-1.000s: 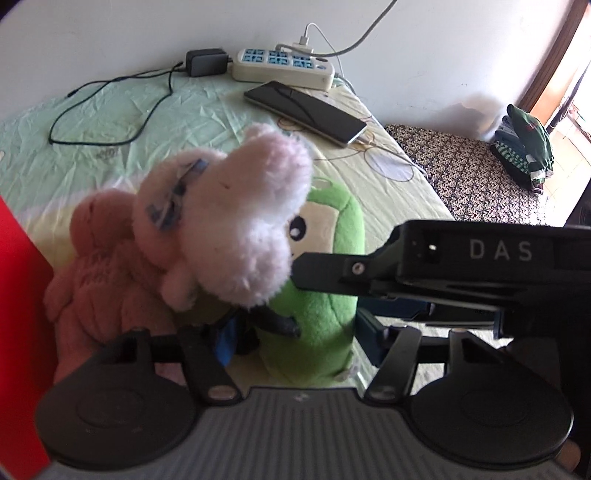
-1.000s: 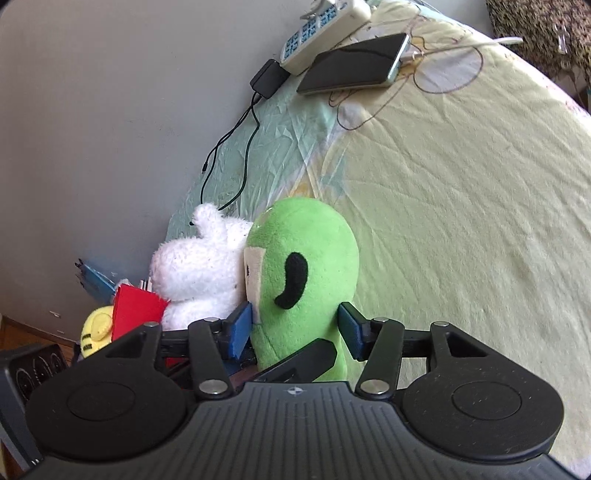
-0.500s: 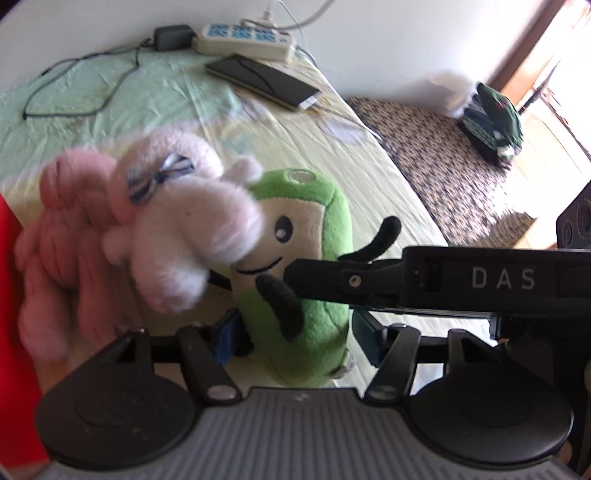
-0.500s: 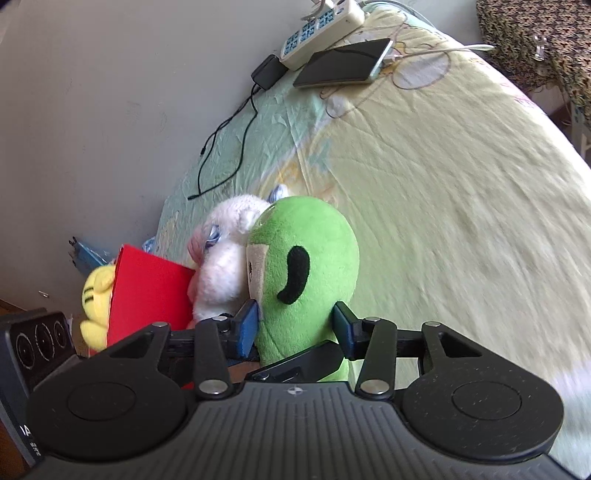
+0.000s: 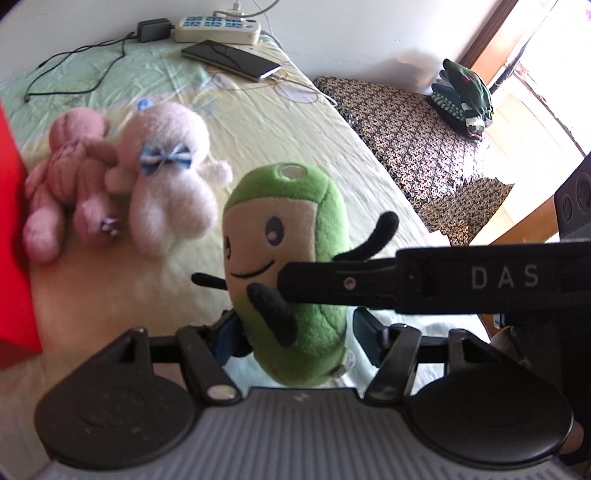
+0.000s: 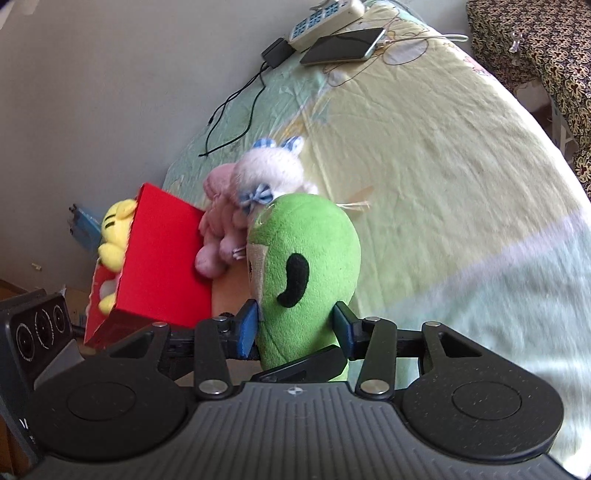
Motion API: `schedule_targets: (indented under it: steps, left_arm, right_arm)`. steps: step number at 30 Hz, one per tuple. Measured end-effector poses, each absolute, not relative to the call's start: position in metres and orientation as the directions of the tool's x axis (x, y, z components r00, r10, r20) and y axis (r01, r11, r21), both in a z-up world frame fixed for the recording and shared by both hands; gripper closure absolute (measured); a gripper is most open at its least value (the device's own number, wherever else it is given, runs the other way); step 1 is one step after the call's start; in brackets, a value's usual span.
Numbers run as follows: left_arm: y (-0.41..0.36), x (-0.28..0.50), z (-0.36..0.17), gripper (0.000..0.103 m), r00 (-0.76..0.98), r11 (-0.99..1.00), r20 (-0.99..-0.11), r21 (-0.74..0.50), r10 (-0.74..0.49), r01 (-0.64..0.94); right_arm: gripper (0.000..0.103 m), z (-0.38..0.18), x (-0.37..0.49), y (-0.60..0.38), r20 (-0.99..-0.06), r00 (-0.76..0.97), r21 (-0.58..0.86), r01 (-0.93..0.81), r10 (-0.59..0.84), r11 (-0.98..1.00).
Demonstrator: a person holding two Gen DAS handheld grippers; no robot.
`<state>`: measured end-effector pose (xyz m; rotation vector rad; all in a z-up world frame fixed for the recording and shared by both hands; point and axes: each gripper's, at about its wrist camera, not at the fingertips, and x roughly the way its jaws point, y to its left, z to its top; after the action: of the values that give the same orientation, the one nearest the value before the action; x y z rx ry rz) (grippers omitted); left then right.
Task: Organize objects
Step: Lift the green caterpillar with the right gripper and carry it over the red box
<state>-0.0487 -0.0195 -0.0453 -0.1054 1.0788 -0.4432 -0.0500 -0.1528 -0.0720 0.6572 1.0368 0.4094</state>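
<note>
A green plush [image 6: 306, 273] with a cream face and black limbs hangs above the bed, and my right gripper [image 6: 295, 326] is shut on its lower body. In the left wrist view the same green plush [image 5: 291, 258] sits between the spread pads of my open left gripper [image 5: 297, 332], while the right gripper's black finger [image 5: 332, 284] presses its side. A white plush with a blue bow [image 5: 166, 177] and a pink bear [image 5: 62, 173] lie together on the sheet. Beside them stands a red box [image 6: 162, 258] holding a yellow plush [image 6: 114, 236].
A power strip [image 5: 218, 27], a charger with its cable [image 5: 153, 30] and a phone [image 5: 232, 59] lie at the bed's far end by the wall. A patterned cloth surface [image 5: 424, 147] with folded green clothes [image 5: 465, 96] lies to the right. The bed sheet [image 6: 443, 184] is bare on the right.
The green plush has risen off the bed in the right gripper. The white plush that was up against it has dropped onto the sheet beside the pink bear.
</note>
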Motion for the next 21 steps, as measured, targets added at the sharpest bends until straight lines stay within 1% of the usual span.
schedule_targets:
  steps: [5,12,21]
  left_arm:
    - [-0.008,-0.065,-0.028,0.038,0.445,0.922,-0.813,-0.284,-0.377,0.263]
    - [0.012,-0.090,0.003,0.038,0.549,0.952,-0.779,-0.226,-0.303,0.205]
    - [0.056,-0.112,0.045,0.038,0.663,0.968,-0.707,-0.212,-0.246,0.134]
  right_arm:
    - [0.056,-0.060,-0.057,-0.141,-0.627,0.453,0.690,-0.056,0.634,0.722]
    - [0.056,-0.035,-0.063,-0.114,-0.571,0.447,0.691,-0.190,0.689,0.697]
    - [0.056,0.000,-0.064,-0.076,-0.493,0.440,0.702,-0.309,0.751,0.642]
